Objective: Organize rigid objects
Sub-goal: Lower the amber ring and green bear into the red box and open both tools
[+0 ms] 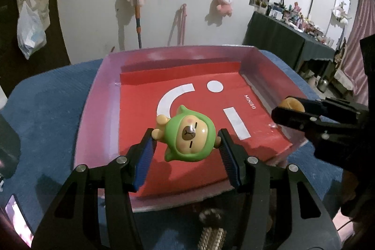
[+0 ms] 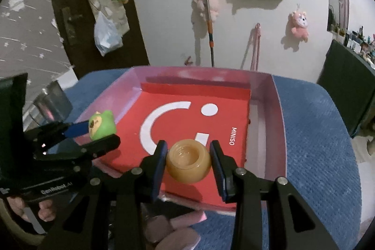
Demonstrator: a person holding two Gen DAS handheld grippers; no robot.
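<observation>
My left gripper [image 1: 186,141] pinches the green figurine [image 1: 187,132] and my right gripper [image 2: 188,163] clamps the tan cup [image 2: 188,162], both above the red-lined tray [image 1: 93,109]. Risk: the figurine's rounded head may slip or rotate between the pads.

A glossy, smooth plastic finish is seen on the green figurine [image 1: 187,132]; the amber pot [image 2: 188,162] looks smooth and slightly translucent. The tray [image 1: 93,109] is lined with matt red paper. The blue cloth [image 2: 314,132] beneath is coarsely ribbed.
</observation>
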